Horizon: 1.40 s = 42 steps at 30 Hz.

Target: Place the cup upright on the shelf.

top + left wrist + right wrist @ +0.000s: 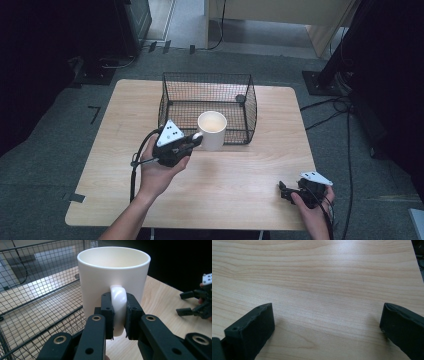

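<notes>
Mug (212, 130), cream-white, upright, gripped by its handle (119, 307) and held at the front wall of the wire basket (207, 107), near the middle of the worktop (235, 170). Rim level, mouth open upward, inside pale and bare. Left gripper (196, 141) clenched on that handle, one of the fingers (108, 312) pressed flat against each side of the loop, seen close up in the left gripper view. Left hand (160, 172) wrapped round the gripper's body, forearm coming in from the near edge of the worktop, black cable looping down beside the wrist. Basket black, square, open-topped, set toward the far edge of the worktop, its mesh floor showing the wood beneath; whether the mug's base rests on anything cannot be told. Right gripper (283, 192) well apart from the mug, low over the worktop near the near right corner, held in the right hand (312, 207). Its fingers (252, 332) released and spread wide, bare wood grain between them, nothing in the gap.
</notes>
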Each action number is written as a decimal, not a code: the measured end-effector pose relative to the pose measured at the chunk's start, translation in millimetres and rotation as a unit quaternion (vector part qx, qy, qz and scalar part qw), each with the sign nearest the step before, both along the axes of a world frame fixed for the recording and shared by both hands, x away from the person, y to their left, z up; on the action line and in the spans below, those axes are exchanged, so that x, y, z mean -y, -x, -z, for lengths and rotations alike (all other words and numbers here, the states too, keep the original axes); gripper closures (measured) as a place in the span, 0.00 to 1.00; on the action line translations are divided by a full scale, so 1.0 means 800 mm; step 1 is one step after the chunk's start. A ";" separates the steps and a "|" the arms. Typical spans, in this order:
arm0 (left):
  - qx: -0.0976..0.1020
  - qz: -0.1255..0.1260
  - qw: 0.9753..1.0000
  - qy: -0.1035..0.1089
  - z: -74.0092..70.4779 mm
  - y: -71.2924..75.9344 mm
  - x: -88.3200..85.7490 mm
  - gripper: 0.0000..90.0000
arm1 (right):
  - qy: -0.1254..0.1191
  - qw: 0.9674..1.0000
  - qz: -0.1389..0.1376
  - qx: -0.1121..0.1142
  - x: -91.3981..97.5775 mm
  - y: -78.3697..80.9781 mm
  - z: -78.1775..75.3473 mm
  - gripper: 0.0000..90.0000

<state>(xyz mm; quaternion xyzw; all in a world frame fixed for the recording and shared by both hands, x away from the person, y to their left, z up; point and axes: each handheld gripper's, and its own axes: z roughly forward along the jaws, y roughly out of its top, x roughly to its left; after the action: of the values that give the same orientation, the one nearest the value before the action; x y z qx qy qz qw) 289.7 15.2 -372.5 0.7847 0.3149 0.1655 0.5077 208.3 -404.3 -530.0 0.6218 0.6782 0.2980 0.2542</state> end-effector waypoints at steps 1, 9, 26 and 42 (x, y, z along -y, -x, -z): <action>0.001 -0.002 1.000 -0.001 0.000 -0.003 0.000 0.90 | 0.000 1.000 0.000 0.000 0.000 0.000 0.000 0.00; 0.008 -0.019 1.000 -0.004 -0.003 -0.032 0.006 0.90 | 0.000 1.000 0.000 0.000 0.000 0.000 0.000 0.00; -0.014 -0.050 0.999 0.000 0.012 -0.097 0.018 0.90 | 0.000 1.000 0.000 0.000 0.000 0.000 0.000 0.00; -0.040 -0.077 0.996 -0.034 0.034 -0.151 0.041 0.90 | -0.001 1.000 0.000 0.000 0.000 0.000 0.000 0.00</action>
<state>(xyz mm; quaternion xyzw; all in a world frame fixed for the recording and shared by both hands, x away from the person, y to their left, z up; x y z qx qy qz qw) 410.4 -17.2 -400.0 0.7811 0.3883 0.1829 0.4535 208.2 -404.5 -530.0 0.6224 0.6779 0.2980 0.2536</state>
